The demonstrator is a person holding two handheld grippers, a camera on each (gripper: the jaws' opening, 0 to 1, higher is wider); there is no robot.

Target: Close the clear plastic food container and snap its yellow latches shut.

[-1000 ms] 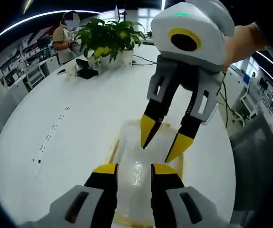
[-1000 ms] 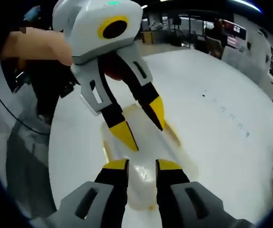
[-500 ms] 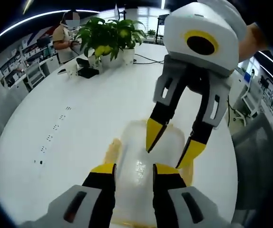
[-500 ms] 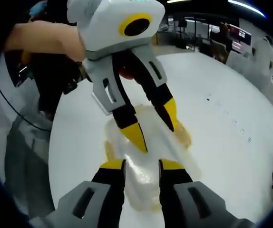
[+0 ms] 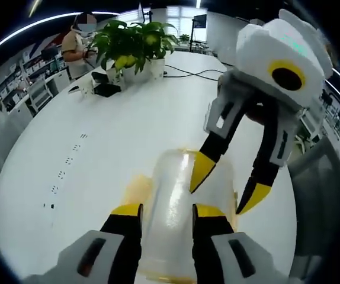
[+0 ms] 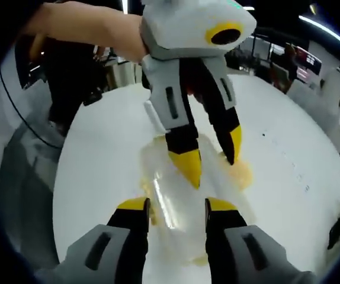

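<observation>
- Lying on the white surface (image 5: 116,136), the clear container (image 5: 179,219) was seen between the two claws, its lid on top and catching a streak of glare.
- In the left gripper view, the left claw (image 5: 164,211) was held spread, one yellow-tipped jaw on each side of the container's near end; whether the jaws touched its walls could not be told.
- The right claw (image 5: 228,184) was seen entering from the right of that view, its jaws apart, one tip over the lid and the other tip beyond the container's right edge.
- A yellow latch (image 5: 135,186) was seen at the container's left side, blurred, so that its position could not be told.
- In the right gripper view, the right claw (image 6: 176,206) was likewise spread, the container (image 6: 176,195) lying between and ahead of its jaws.
- The left claw (image 6: 212,157) was seen there from above, open, one tip on or just over the lid, the other near a yellow latch (image 6: 241,173) at the container's right side.
- A bare forearm (image 6: 93,26) was seen behind the left claw's body.
- At the far end of the surface, potted plants (image 5: 135,44) stood beside a dark object, with a person (image 5: 78,44) behind them.
</observation>
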